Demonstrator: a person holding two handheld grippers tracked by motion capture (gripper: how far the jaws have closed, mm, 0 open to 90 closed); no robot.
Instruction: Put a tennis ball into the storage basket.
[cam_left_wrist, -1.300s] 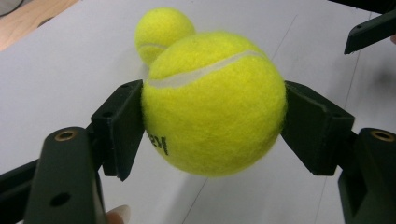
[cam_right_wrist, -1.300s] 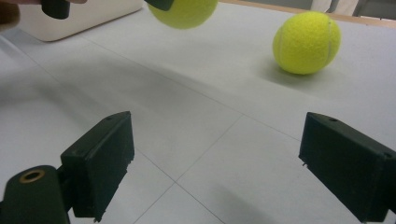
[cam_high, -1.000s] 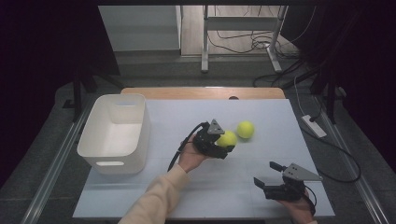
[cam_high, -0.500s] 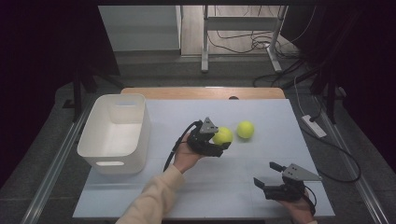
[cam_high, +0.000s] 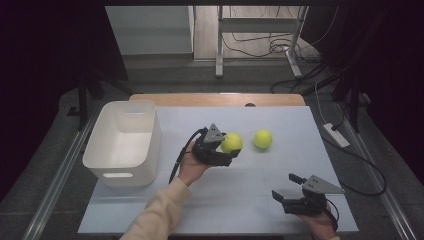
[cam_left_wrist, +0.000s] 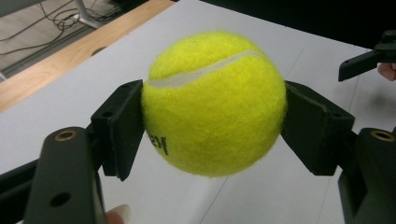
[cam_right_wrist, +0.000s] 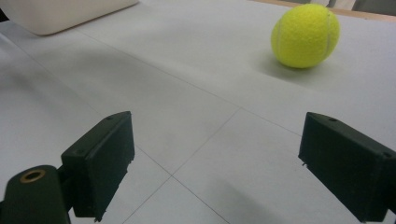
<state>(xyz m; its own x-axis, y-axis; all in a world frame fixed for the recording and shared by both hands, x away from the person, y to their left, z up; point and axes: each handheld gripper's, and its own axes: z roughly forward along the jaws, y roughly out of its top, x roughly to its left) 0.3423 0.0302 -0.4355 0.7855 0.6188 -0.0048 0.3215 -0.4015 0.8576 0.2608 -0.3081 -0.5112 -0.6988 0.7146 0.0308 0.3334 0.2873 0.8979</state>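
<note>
On the table (cam_high: 150, 210), the bin (cam_high: 125, 142) sits left, a loose ball (cam_high: 262, 139) right.

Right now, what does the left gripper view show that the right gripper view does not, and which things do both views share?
Left gripper view: a tennis ball clamped between the left hand-held gripper, with dark print on its felt, and the wooden table edge behind.

Right gripper view: the open right hand-held gripper over bare table, a free tennis ball resting ahead, and a corner of the white bin.

Both: the pale grey table surface.

A pale table (cam_high: 150, 210) carries a white bin (cam_high: 125, 142) and one tennis ball (cam_high: 262, 139).
</note>
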